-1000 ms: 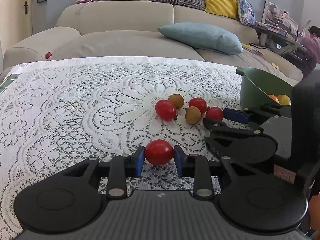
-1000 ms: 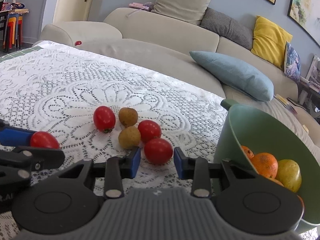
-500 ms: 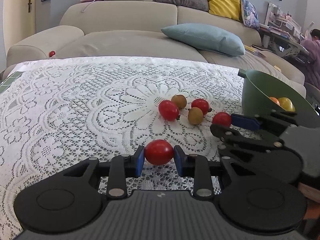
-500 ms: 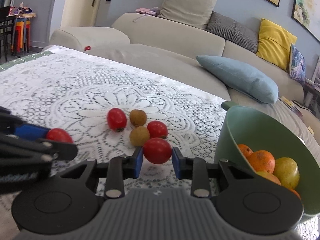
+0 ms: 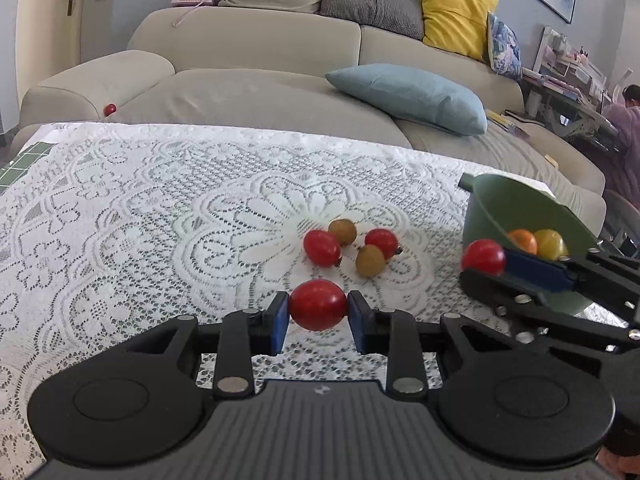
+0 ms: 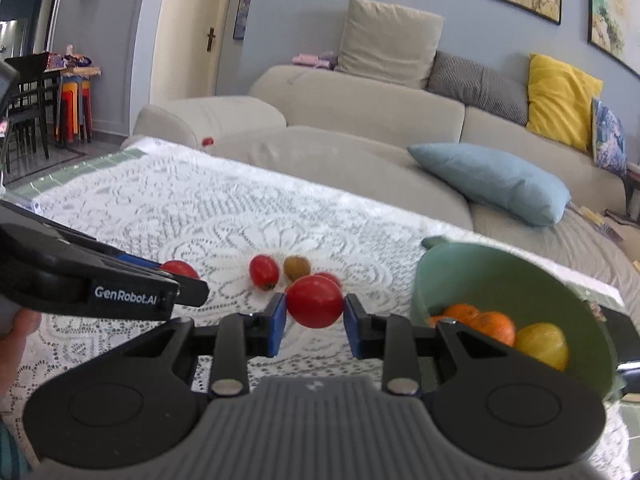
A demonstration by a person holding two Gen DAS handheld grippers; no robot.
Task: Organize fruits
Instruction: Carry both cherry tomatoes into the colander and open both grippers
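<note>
My left gripper (image 5: 318, 312) is shut on a red tomato (image 5: 318, 310), held a little above the lace cloth. My right gripper (image 6: 314, 316) is shut on another red tomato (image 6: 315, 306), lifted off the table just left of the green bowl (image 6: 460, 276). The left wrist view shows that same tomato (image 5: 483, 257) in front of the bowl (image 5: 492, 212). On the cloth lie two red tomatoes (image 5: 321, 242) (image 5: 381, 238) and two brownish round fruits (image 5: 343, 231) (image 5: 370, 260). The bowl holds oranges (image 6: 494, 326) and a yellow fruit (image 6: 544, 344).
A lace cloth (image 5: 140, 208) covers the table, with a beige sofa (image 5: 248, 52) behind it. A small red fruit (image 5: 109, 109) sits on the sofa seat. A person (image 5: 628, 120) sits at a desk far right. A hand (image 6: 20, 324) grips the left tool.
The right gripper closed on its tomato, lifted it off the cloth and carried it right toward the green bowl. The left gripper rose slightly with its tomato.
</note>
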